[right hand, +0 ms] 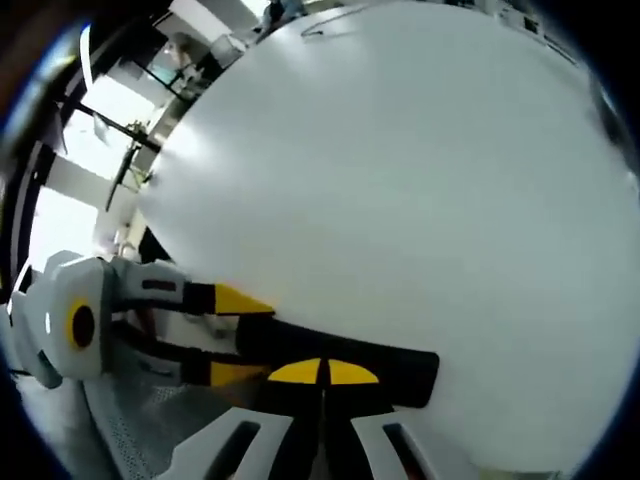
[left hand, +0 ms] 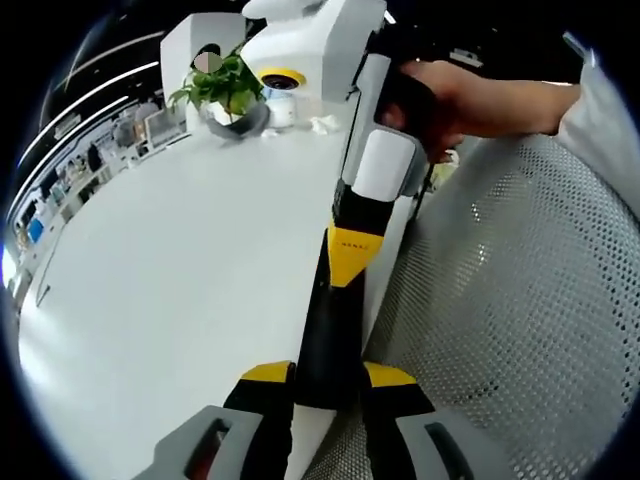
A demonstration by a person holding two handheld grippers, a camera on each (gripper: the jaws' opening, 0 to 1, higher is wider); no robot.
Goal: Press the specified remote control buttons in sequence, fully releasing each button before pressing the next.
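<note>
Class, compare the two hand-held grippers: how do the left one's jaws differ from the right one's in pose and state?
The left hand-held gripper has its jaws apart, clamping the slim black remote control between them; the right hand-held gripper has its jaws closed together. The left grips the remote's end by its sides; the right rests its tips on the remote's face. Both have yellow tips.
</note>
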